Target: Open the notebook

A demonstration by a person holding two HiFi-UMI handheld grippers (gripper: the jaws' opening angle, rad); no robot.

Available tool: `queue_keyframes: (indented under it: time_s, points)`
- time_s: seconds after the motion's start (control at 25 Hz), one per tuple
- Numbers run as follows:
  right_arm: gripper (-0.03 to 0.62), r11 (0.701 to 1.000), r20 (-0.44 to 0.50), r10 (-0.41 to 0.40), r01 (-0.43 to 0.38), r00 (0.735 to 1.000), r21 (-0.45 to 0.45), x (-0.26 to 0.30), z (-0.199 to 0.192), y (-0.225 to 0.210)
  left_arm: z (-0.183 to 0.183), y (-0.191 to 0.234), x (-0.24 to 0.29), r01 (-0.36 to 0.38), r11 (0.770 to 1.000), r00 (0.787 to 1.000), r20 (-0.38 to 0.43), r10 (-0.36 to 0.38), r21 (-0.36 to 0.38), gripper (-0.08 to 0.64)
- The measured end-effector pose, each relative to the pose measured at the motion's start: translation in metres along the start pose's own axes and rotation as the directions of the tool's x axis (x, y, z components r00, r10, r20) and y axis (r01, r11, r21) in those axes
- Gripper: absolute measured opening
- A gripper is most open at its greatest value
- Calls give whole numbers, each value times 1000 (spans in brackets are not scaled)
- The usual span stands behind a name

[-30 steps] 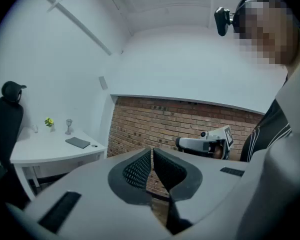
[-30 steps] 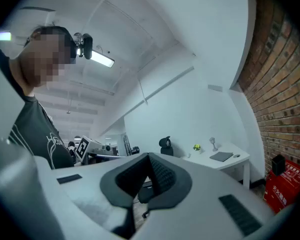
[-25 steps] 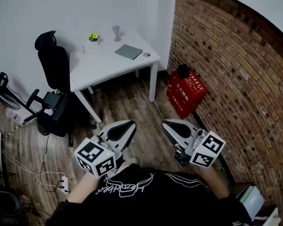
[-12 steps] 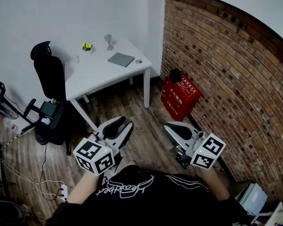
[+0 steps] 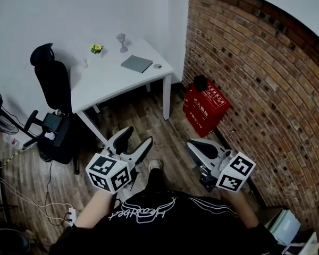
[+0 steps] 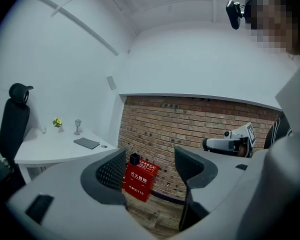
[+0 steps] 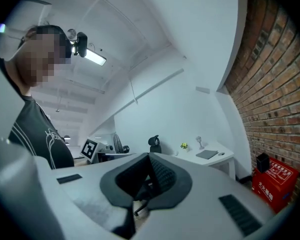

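1. Nearest me is the left gripper (image 5: 139, 135), held low in front of the person's black shirt (image 5: 149, 217). Its jaws are spread wide and have just been opening. Nothing stands between them; only floor and the red box show beyond.
2. The right gripper (image 5: 195, 144) is alongside, apart from the left. Its own view shows the jaws pressed together, pinching nothing.
3. Under both grippers is the wood floor (image 5: 127, 110). One shoe toe (image 5: 154, 165) shows between the two grippers.
4. Further out on the right, the red box (image 5: 204, 106) sits on the floor against the brick wall (image 5: 255, 73).
5. Further out on the left, a black office chair (image 5: 52, 81) stands at the worktop's edge.
6. The white worktop (image 5: 106, 81) is in the room's corner, well apart from both grippers. The notebook (image 5: 136, 64) is grey and lies flat and closed near the worktop's right end. A small round item (image 5: 157, 66) lies just beside it.
7. Farthest back, near the white wall, are a stemmed glass (image 5: 120, 39) and a small yellow-green object (image 5: 96, 48).
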State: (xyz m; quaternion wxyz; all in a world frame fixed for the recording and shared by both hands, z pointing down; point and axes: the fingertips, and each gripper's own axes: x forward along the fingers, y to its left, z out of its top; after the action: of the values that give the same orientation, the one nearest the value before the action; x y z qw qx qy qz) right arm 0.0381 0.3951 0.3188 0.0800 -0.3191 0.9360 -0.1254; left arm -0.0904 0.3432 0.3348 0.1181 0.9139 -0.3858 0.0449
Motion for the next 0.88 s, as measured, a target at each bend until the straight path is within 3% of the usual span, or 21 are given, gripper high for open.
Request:
queue_keyframes:
  time_s: [0.36,0.6,0.88]
  points:
    - [2,999,-33,-23,24,999,33,76,3,-83,7,83,77,14,1000,999,-37,-14,-14,311]
    - [2,995,-81,-50,57,995,84,148,4,-156,14,169,143,-24,1000,997,-77,23,-9,316]
    - [2,994,-143,-59,72,988,84,229,17,-227,22,262,207,-42,997,995,-92,36,-62,316]
